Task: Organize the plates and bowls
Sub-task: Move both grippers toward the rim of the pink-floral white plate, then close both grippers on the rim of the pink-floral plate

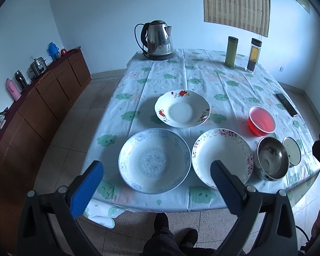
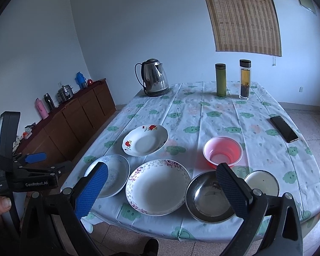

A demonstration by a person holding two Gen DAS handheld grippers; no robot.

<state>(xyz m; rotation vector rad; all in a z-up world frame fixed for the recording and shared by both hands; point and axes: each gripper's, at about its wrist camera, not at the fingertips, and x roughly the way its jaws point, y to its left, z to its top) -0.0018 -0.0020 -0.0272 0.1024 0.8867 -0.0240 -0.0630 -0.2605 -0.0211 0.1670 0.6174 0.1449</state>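
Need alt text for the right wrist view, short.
The open right gripper hovers over the near edge of a table holding three plates: blue, purple-rimmed and red-flowered. To their right sit a steel bowl, a small bowl and a red bowl.

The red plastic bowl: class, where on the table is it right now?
The red plastic bowl stands on the table's right side, just behind the steel bowl, with the phone farther back to its right.

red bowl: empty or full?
Empty. The red bowl stands upright on the table, and its bare pale bottom shows through the open top in both views.
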